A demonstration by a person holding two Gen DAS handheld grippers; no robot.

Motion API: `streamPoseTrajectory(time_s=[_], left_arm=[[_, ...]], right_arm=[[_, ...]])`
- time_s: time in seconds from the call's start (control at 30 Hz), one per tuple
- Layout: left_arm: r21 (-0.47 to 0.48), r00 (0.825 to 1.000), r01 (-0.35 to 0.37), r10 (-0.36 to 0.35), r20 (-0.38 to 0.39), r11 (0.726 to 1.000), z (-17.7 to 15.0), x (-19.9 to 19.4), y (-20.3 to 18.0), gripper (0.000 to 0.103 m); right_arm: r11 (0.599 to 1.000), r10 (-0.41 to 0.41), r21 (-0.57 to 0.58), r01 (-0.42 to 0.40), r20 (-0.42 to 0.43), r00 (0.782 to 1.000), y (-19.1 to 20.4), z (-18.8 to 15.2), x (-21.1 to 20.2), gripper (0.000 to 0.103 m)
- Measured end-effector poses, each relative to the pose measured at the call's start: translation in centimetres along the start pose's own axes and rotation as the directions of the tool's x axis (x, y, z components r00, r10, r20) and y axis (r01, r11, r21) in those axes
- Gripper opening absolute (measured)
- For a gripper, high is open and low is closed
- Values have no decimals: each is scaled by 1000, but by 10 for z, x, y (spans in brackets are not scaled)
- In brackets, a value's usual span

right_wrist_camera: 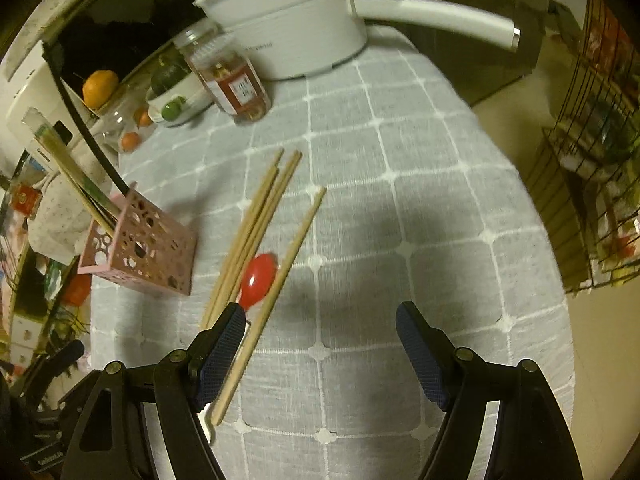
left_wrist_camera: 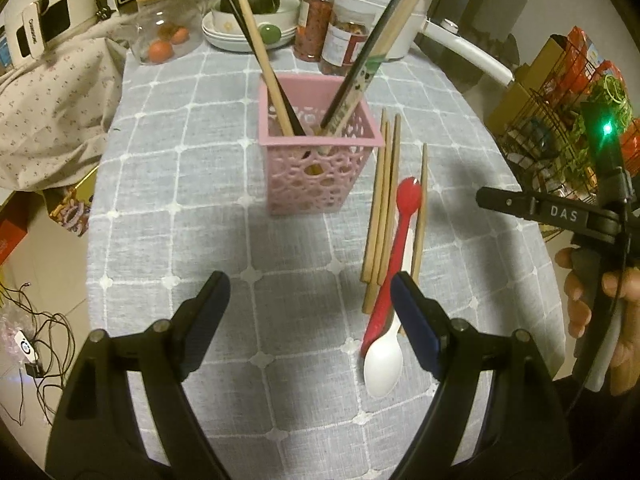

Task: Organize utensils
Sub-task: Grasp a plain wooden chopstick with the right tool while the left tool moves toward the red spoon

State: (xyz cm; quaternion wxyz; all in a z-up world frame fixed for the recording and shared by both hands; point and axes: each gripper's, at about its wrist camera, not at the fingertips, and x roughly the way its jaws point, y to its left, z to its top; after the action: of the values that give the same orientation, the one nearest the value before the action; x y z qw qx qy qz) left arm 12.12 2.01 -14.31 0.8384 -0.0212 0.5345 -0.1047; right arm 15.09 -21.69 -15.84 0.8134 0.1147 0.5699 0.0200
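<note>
Pink perforated plastic square holder [left_wrist_camera: 316,148] is shown at about 12 o'clock in the left wrist view, standing upright on the grey checked tablecloth [left_wrist_camera: 180,208] and already loaded with several long wooden and dark chopsticks [left_wrist_camera: 276,84]. Loose utensils are laid just to its right, at roughly 2 o'clock from the left gripper [left_wrist_camera: 310,304]: a bundle of bare wooden chopsticks [left_wrist_camera: 382,204], a single wooden chopstick [left_wrist_camera: 420,216] slightly apart, a red plastic spoon [left_wrist_camera: 394,256] lying between them, and a white plastic spoon [left_wrist_camera: 383,364] partly under the red handle.

Both claws are seen spread wide and empty. The left gripper's right finger [left_wrist_camera: 416,328] is placed just beside the two spoon handles. In the right wrist view the right gripper [right_wrist_camera: 320,344] is held above the cloth, its left finger [right_wrist_camera: 220,356] overlapping the near end of the single chopstick, with the red spoon bowl at 11 o'clock.

Hazards are judged as follows. Because the spoons and sticks are overlapped, one closure may catch two items or flick a neighbour off the table edge. The thin round sticks may roll or pivot between the pads if gripped near an end. The light holder, already top-heavy with leaning chopsticks, may be tipped if struck during insertion. With both grippers close together, collision is also possible.
</note>
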Motion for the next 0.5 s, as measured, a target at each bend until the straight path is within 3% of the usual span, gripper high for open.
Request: streamPoseTrajectory(time_s=[0.4,0.43,0.5], left_arm=[[-3,999,28,-28,19,1000,1,-3,1,82],[-5,999,31,-31,20,999,2,-3,1,81],[-5,999,41,-41,19,999,3,-3,2,76]], right_arm=[[1000,-4,-14,4,-42,999,0,4,14,78],[1000,-3,-13,2,-49,999,-1,6,18,77],[1000,-4,-13,3,-63,998,-2,8,26,60]])
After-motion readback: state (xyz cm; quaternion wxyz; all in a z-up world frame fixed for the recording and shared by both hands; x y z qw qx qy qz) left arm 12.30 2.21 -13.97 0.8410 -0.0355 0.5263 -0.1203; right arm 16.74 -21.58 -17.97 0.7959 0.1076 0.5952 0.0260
